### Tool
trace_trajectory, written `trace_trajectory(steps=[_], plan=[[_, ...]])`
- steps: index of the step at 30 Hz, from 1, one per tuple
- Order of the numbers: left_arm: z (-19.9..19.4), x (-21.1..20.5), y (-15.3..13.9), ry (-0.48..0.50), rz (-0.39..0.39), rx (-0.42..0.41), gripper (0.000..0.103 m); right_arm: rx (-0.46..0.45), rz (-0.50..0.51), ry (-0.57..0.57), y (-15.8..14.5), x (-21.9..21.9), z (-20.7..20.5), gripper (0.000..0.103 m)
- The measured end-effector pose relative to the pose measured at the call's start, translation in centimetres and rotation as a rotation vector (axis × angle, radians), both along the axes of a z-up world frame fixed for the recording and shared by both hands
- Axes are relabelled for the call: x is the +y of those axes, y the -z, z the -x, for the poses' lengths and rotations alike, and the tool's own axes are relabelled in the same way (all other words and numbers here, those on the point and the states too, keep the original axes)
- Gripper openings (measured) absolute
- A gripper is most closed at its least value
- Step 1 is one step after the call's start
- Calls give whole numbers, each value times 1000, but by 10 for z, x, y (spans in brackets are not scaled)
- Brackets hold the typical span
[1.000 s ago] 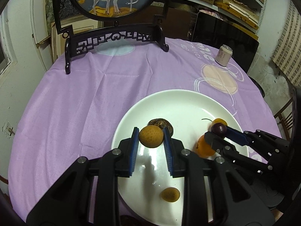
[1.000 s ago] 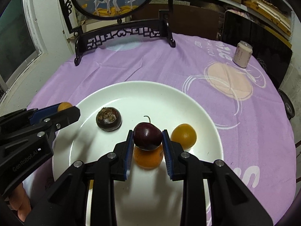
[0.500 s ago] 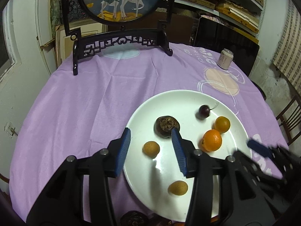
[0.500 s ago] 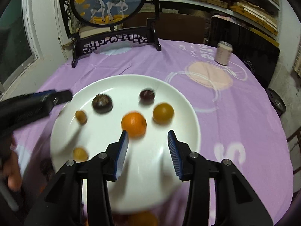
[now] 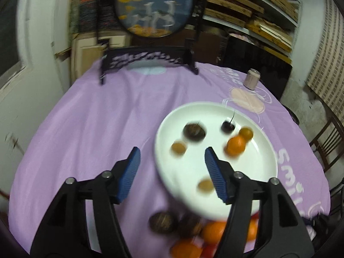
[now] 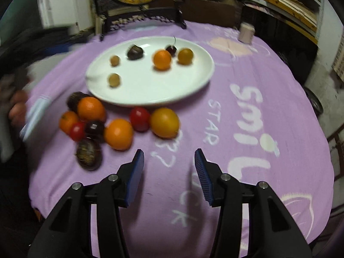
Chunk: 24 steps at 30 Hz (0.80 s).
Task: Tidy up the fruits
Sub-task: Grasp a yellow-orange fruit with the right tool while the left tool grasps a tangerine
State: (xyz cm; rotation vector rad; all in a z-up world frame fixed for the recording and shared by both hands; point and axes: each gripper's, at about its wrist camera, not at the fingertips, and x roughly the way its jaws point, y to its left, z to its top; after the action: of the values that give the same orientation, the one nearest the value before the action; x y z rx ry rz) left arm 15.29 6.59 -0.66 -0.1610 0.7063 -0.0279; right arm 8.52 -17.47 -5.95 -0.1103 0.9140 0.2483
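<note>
Both tools gaping empty, left tool (image 5: 172, 163) over plate (image 5: 266, 172), right tool (image 6: 169, 167) over tablecloth (image 6: 247, 150)

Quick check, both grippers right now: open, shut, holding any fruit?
Left gripper: open, holding nothing, above the near-left edge of the white plate.
Right gripper: open, holding nothing, over bare purple tablecloth.

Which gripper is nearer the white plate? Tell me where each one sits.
Left. The left gripper hangs open over the white plate, at its near-left edge. The right gripper, also open, sits behind the loose fruit pile, apart from the plate.
</note>
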Motion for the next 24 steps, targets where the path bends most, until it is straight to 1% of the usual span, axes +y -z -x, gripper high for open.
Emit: trace_trajectory(steps=[2, 4, 6, 8, 9, 10, 11, 15, 19, 21, 22, 24], plan=[[28, 10, 8, -6, 13, 5, 64, -4, -3, 1, 4, -3, -7, 49], [58, 18, 16, -12, -4, 16, 64, 0, 6, -13, 9, -2, -18, 49], [85, 29, 23, -21, -13, 37, 65, 25, 7, -37, 18, 2, -34, 49], [102, 36, 28, -22, -12, 59, 66, 52, -27, -59, 24, 5, -46, 51], [109, 38, 30, -18, -10, 70, 67, 39, -31, -62, 25, 6, -50, 50], [113, 39, 33, -13, -10, 80, 68, 29, -10, -66, 25, 9, -52, 45], [118, 38, 36, -5, -16, 95, 68, 20, 1, -82, 24, 11, -54, 35], [115, 26, 47, 17, -32, 132, 68, 54, -48, -79, 20, 5, -46, 35], [99, 4, 57, 68, -48, 164, 68, 43, -53, -61, 12, -7, -24, 35], [89, -8, 65, 78, -84, 185, 68, 45, -75, -58, 9, -16, -10, 35], [85, -13, 69, 75, -108, 200, 72, 47, -84, -56, 9, -20, -5, 35], [79, -20, 71, 93, -122, 203, 73, 51, -105, -54, 7, -27, 5, 35]])
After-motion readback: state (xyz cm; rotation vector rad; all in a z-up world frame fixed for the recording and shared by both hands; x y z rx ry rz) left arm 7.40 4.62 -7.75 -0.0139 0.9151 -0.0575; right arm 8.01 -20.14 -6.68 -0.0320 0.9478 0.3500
